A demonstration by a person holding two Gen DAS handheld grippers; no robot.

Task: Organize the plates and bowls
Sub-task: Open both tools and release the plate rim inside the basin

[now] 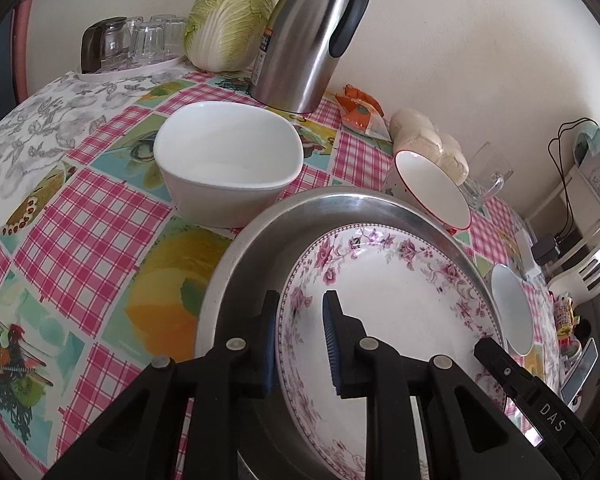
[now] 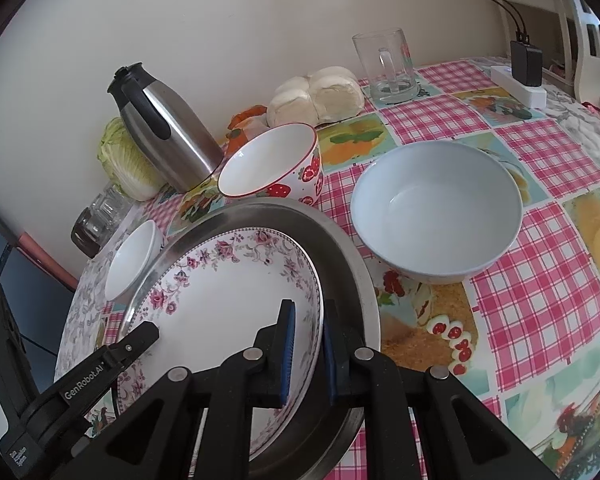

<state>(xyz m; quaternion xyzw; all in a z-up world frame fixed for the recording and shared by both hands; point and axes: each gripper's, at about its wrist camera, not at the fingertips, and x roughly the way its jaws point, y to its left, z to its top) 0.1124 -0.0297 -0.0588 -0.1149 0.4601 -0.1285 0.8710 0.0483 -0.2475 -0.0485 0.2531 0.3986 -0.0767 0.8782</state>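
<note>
Open tablecloth (image 1: 100,216) is lying clear on the left of the steel pan (image 1: 236,256) — the square white bowl (image 1: 228,160) and thermos (image 1: 312,36) are blocking the far side, the strawberry bowl (image 2: 276,164) and pale round bowl (image 2: 436,212) crowding the right.

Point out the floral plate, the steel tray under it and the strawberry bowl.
floral plate (image 2: 236,300), right wrist view, bare white centre.
steel tray (image 1: 236,264), left wrist view, left rim.
strawberry bowl (image 2: 306,176), right wrist view, patterned outer wall.
</note>
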